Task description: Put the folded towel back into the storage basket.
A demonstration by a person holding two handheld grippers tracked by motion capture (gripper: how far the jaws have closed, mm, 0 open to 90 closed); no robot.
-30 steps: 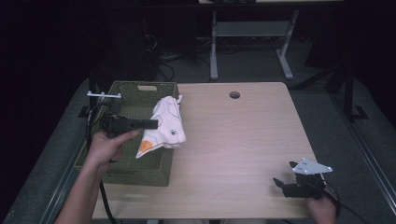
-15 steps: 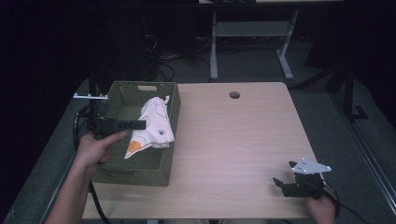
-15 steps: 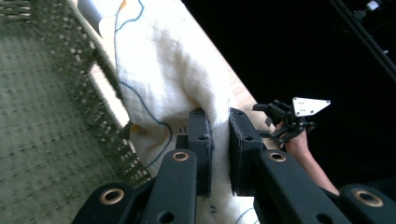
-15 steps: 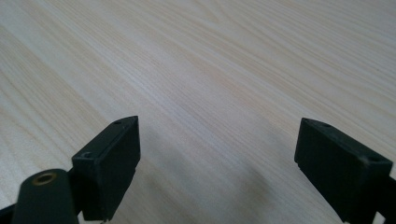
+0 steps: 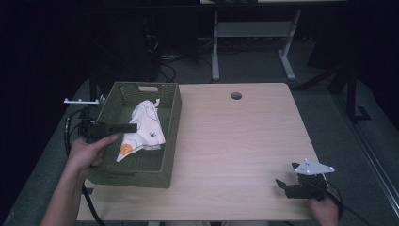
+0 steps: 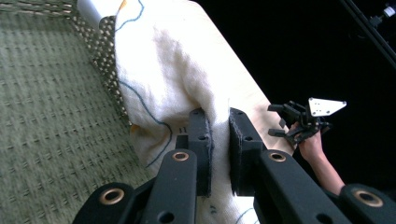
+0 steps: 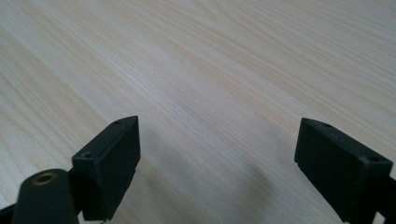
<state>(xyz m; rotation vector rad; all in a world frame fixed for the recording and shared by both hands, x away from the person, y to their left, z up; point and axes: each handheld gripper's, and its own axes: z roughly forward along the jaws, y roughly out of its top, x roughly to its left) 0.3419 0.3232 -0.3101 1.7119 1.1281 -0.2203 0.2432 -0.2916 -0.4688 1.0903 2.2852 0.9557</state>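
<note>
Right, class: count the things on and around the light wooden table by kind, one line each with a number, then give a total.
Olive-green woven rectangular baskets: 1
White printed cloths with an orange spot: 1
Black hand-held tongs, left and right: 2
Light wooden tables with a round cable hole: 1
Total: 5

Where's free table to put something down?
Free: the table from the basket across to the right edge, between the round hole and the right gripper. Crowded: the basket, where the left gripper holds the cloth.
</note>
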